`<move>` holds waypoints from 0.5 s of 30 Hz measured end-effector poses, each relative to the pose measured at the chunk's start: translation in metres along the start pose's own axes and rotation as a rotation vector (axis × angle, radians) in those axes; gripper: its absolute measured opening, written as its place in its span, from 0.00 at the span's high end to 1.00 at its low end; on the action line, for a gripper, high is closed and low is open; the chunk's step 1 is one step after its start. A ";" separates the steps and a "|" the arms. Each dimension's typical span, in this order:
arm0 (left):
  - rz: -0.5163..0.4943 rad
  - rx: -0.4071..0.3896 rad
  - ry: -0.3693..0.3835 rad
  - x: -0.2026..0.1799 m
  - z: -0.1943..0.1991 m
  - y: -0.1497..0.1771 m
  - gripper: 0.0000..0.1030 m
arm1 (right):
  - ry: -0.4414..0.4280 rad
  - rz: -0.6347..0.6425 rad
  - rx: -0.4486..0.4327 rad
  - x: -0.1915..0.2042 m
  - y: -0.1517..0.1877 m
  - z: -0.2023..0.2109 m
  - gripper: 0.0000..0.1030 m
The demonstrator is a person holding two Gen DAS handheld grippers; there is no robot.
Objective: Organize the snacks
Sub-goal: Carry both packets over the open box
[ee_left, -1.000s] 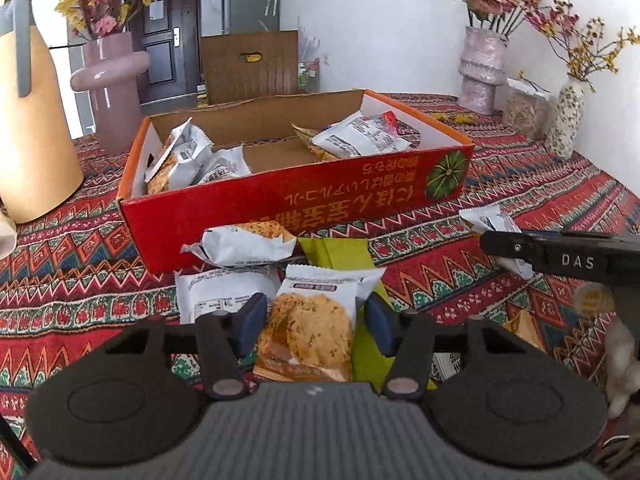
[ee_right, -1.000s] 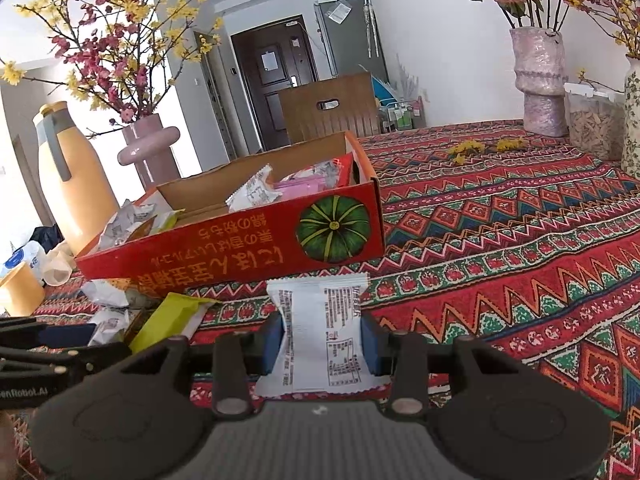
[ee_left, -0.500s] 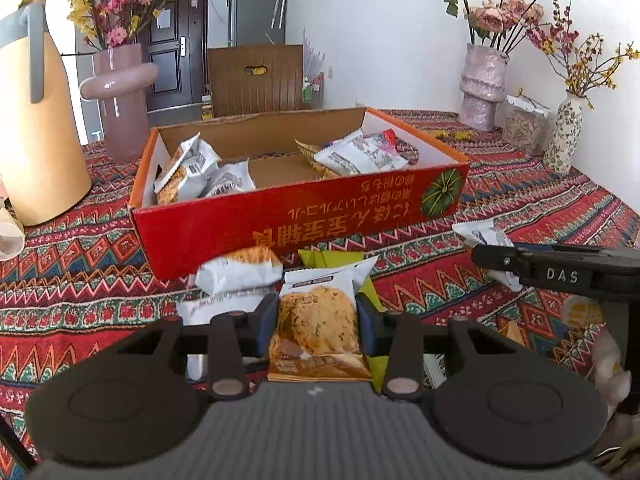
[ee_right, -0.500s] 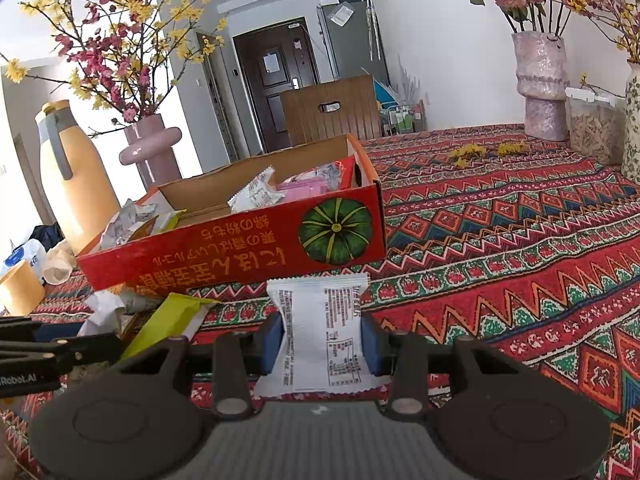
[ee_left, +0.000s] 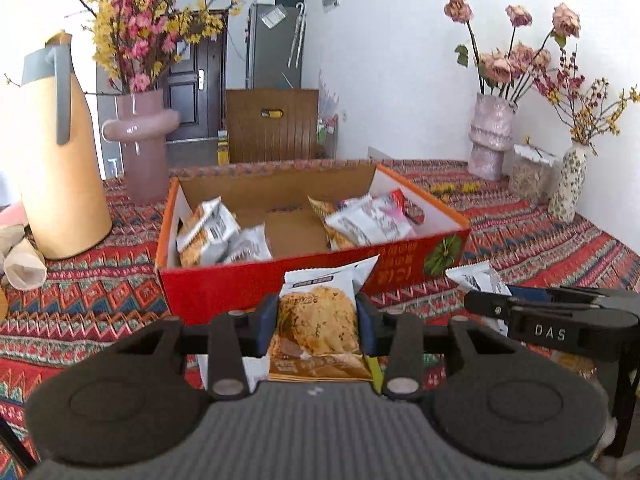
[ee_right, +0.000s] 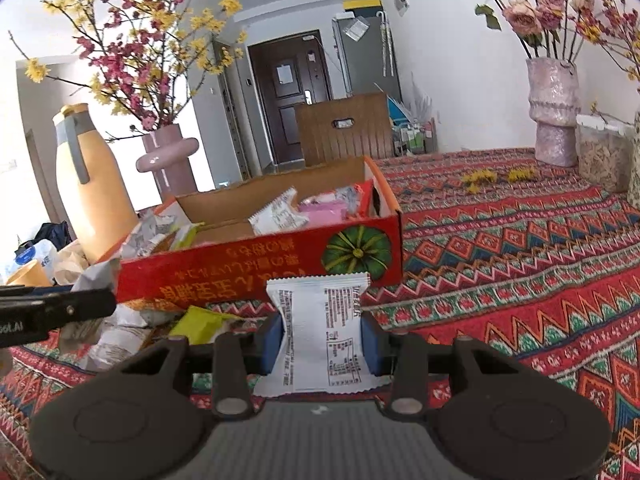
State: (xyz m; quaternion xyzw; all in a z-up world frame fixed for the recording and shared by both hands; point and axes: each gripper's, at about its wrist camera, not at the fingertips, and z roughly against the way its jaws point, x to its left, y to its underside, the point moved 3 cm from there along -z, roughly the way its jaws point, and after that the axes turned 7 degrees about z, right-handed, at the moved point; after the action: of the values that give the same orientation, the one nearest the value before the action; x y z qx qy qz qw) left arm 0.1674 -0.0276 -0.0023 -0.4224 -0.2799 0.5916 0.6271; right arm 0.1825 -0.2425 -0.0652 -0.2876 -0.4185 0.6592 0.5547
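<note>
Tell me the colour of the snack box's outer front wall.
Red, with yellow lettering and a green pumpkin; the snack box shows best from the right wrist.

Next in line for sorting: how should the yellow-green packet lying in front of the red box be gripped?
Take the yellow-green packet by its raised free corner nearest the red box, coming from above and the near side. It lies tilted against crumpled white wrappers on its left, so its right edge is clearest for the fingers. This is a judgement; its underside is hidden.

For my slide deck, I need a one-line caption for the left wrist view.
Left gripper shut on a cookie packet, held before the red snack box on a patterned tablecloth.
</note>
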 end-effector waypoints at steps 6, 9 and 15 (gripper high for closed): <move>0.007 -0.053 -0.012 -0.001 0.002 -0.021 0.60 | -0.009 0.030 -0.054 0.009 -0.020 0.003 0.61; 0.004 -0.076 -0.018 -0.003 0.001 -0.031 0.60 | -0.009 0.048 -0.086 0.013 -0.033 0.002 0.61; 0.014 -0.128 -0.041 -0.005 -0.004 -0.055 0.60 | -0.009 0.081 -0.139 0.019 -0.060 -0.006 0.61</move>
State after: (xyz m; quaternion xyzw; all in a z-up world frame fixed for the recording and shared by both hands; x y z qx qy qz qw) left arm 0.1984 -0.0299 0.0441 -0.4514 -0.3270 0.5855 0.5887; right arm 0.2125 -0.2210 -0.0142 -0.3394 -0.4535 0.6518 0.5043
